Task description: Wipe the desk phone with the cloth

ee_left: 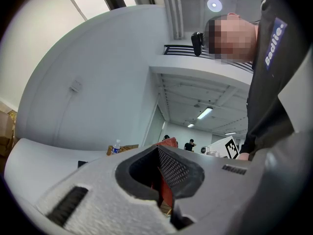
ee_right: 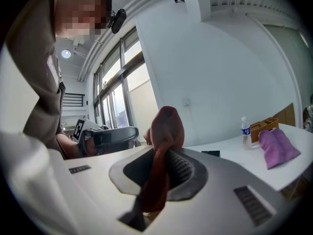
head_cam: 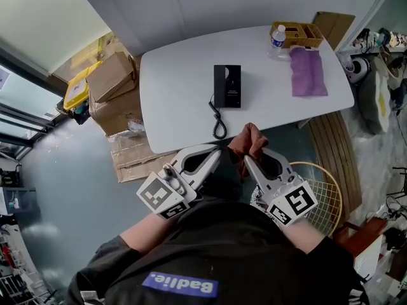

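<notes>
i hold both tools low, short of the white oval table [head_cam: 178, 75]. the left gripper [head_cam: 218, 151] and right gripper [head_cam: 248, 162] each have their jaws pinched on one rust-red bunched rag [head_cam: 249, 140]. the black flat desk phone [head_cam: 227, 86] lies mid-table, and the purple folded cloth [head_cam: 308, 72] lies apart from it at the table's right end.

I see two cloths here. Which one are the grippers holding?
The reddish-brown cloth, pinched by both the left gripper and right gripper; the purple cloth lies untouched on the table.
</notes>
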